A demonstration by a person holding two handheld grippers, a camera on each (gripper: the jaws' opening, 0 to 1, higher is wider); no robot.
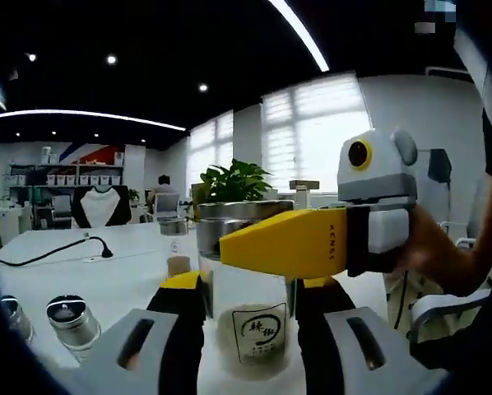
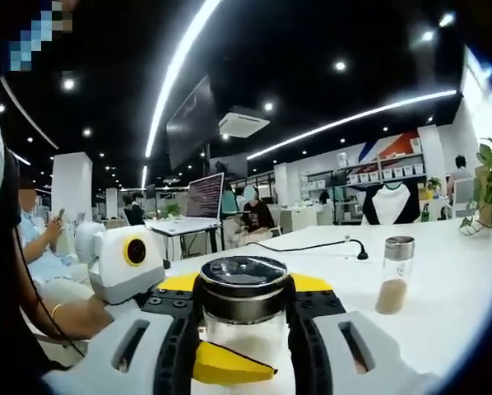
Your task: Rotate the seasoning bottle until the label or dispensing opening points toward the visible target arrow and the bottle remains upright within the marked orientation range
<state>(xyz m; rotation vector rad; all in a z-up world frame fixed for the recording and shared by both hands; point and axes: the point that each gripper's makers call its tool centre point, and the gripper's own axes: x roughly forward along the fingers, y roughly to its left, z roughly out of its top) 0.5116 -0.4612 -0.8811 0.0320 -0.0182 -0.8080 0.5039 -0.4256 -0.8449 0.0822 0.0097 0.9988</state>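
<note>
The seasoning bottle (image 1: 258, 329) is clear glass with a white square label facing the left gripper view and pale powder at its base. It stands upright on the white table (image 1: 123, 280). My left gripper (image 1: 250, 290) is shut on the bottle's body, a black and yellow jaw on each side. My right gripper (image 1: 258, 240) reaches in from the right, its yellow jaw lying across the bottle just under the metal lid (image 1: 244, 211). In the right gripper view, my right gripper (image 2: 243, 290) is shut on the round metal lid (image 2: 243, 273). The left gripper's yellow jaw (image 2: 229, 366) shows below it.
Two metal-capped jars (image 1: 73, 321) (image 1: 11, 317) stand at the lower left. A small shaker of brown powder (image 2: 394, 276) stands further back on the table. A black cable with a power strip (image 1: 65, 247) crosses the table. A potted plant (image 1: 234, 181) rises behind the bottle. People sit at desks (image 2: 250, 216) beyond.
</note>
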